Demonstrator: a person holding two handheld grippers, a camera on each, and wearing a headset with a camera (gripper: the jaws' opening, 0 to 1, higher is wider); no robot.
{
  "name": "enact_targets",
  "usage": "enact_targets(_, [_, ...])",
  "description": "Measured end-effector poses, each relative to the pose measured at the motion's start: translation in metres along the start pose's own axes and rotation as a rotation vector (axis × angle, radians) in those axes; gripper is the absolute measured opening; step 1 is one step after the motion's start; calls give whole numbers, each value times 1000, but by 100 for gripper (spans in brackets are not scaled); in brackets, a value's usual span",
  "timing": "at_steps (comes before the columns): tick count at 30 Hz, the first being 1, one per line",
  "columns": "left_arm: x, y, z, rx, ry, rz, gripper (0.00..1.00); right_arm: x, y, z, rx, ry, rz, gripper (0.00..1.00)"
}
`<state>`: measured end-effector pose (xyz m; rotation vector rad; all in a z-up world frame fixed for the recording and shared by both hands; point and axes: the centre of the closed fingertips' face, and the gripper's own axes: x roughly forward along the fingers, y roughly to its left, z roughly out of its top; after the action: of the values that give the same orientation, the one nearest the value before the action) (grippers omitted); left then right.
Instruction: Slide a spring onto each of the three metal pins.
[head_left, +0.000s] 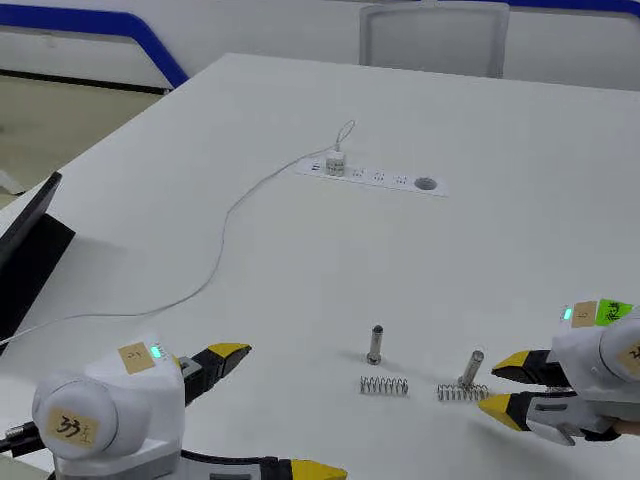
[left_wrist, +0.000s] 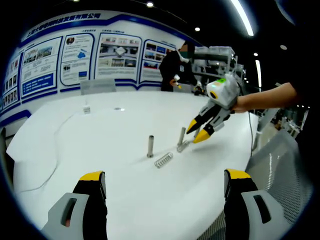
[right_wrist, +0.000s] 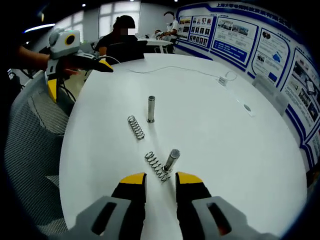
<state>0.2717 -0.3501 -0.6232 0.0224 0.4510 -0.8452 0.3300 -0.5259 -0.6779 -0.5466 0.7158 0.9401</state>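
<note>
Left hand-held gripper spread wide and empty well left of the tilted pin, right hand-held gripper narrowed, empty, just right of it, spring at its foot.

The counter carries two pins, two springs, one power strip, one plug and one cable. Two claws: left claw, right claw. One chair stands behind.
</note>
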Motion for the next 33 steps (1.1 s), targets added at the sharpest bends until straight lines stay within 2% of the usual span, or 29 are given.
enact_targets(6, [1,1,-3,-3,14,2,100,9,-1,-3,17,16,17,23])
enact_targets(15, [1,3,-4,-14,13,14,100,23,4,-7,6,44,38,23])
enact_targets(21, [1,3,-5,-17,19,13,100,25,7,-12,15,65,45,22])
enact_targets(33, [2,1,-7,-8,32,6,100,24,9,-12,39,43,62,15])
